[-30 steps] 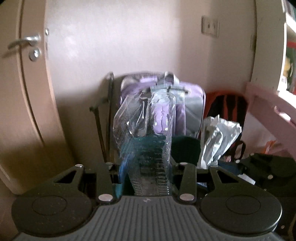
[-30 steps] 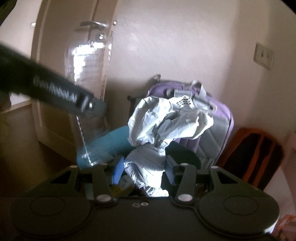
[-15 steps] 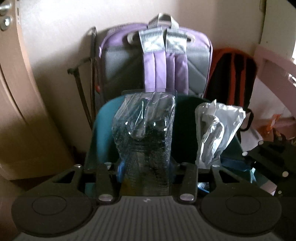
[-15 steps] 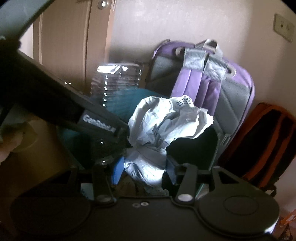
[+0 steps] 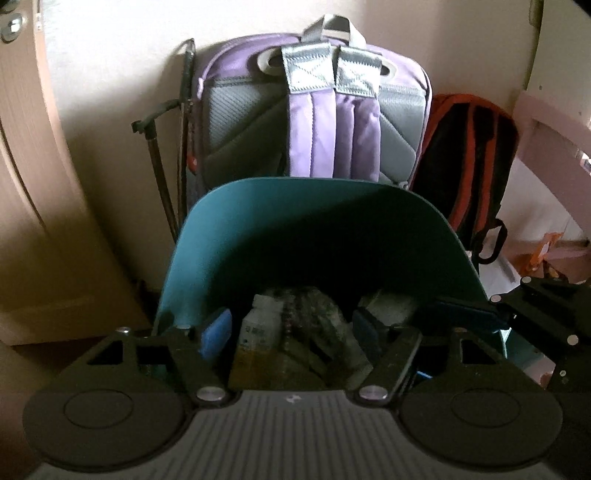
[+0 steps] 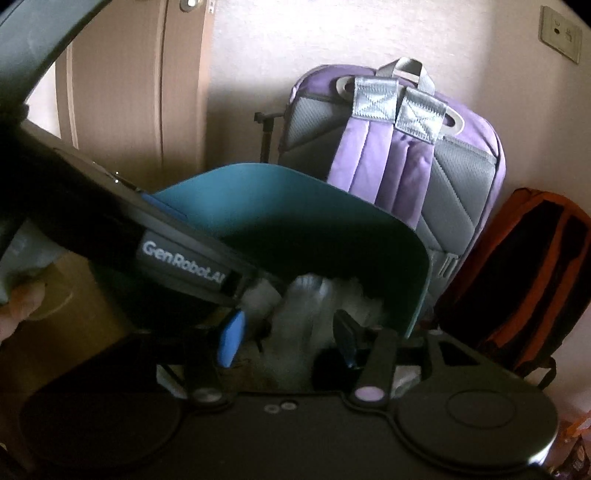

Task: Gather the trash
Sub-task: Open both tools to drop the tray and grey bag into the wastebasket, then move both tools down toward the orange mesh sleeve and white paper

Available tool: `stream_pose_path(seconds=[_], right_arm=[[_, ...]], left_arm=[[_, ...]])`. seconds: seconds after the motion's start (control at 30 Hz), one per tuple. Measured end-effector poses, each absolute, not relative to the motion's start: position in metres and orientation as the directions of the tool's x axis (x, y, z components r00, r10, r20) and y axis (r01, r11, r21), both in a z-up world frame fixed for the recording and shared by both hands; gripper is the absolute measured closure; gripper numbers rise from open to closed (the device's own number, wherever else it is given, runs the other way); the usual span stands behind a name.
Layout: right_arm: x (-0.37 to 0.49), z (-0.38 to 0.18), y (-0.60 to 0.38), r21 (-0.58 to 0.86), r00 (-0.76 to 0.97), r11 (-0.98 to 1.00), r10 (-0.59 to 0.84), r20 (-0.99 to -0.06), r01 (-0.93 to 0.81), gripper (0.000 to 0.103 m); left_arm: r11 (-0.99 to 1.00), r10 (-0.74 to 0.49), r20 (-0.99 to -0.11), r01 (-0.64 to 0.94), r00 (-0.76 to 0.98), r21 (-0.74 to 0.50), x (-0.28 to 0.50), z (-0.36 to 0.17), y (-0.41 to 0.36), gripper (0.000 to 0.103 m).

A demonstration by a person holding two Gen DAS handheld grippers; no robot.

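Pointing down into a teal bin (image 5: 229, 236), both grippers sit over its mouth. Room: pale plaster wall (image 5: 110, 74) behind; a wooden door (image 5: 22, 184) at 9 o'clock in the left wrist view, its lock hardware at 11 o'clock. A purple and grey backpack (image 5: 332, 122) leans upright on the wall at 12 o'clock, just behind the bin's rear rim. A black and orange backpack (image 5: 465, 158) stands beside it at 2 o'clock. A thin dark metal frame (image 5: 159, 166) stands at 10 o'clock between door and purple backpack. A pink furniture edge (image 5: 554, 133) shows at 3 o'clock. Floor is mostly hidden.

Left gripper (image 5: 291, 328): jaws opening, blue pads spread, nothing pressed between them. Below the gap, inside the bin, lie a small white-capped bottle (image 5: 258, 325) with a label too blurred to read, and the crushed clear plastic bottle (image 5: 314, 317) beside it.

Right gripper (image 6: 288, 332): jaws opening; the crumpled white paper (image 6: 306, 306) lies between and below the pads inside the bin, blurred, and contact cannot be told.

Writing: the left gripper's arm crosses the right wrist view from 9 o'clock, marked "GenRobot.AI" (image 6: 184, 266). A wall switch plate (image 6: 559, 33) sits at 1 o'clock, unlabelled.
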State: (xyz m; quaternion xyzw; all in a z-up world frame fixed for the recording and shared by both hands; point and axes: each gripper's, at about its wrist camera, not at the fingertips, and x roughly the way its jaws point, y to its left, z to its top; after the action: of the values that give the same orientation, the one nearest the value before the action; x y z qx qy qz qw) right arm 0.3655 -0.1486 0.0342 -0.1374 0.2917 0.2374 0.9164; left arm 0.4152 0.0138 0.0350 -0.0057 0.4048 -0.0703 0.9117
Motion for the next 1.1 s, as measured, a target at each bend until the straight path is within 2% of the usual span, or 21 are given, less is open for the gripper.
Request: stream_pose_path(seconds=[0.67,0.73,0.8,1.1], right_arm=[[0.291,0.072,-0.153,-0.042,0.733,0.860,0.407,-0.545,-0.509,0.048],[0.282,0.072,-0.150,-0.036,0.728,0.855,0.418,-0.544,-0.518,0.048],[0.274,0.071,-0.146,-0.033,0.721,0.847,0.430,-0.543,-0.530,0.048],[0.244,0.041,-0.117,0.014,0.654,0.799,0.502,-0.566,-0.601,0.048]], left_arm=[[0.985,-0.169,-0.675,0.135,0.718,-0.103,0.324,0.082,0.053,0.026],[0.985,-0.172,-0.675,0.136,0.717,-0.106,0.313,0.082,0.059,0.025],[0.984,-0.177,-0.674,0.138,0.717,-0.111,0.303,0.080,0.065,0.019],[0.977,-0.208,-0.685,0.122,0.698,-0.172,0.261,0.046,0.112,0.017]])
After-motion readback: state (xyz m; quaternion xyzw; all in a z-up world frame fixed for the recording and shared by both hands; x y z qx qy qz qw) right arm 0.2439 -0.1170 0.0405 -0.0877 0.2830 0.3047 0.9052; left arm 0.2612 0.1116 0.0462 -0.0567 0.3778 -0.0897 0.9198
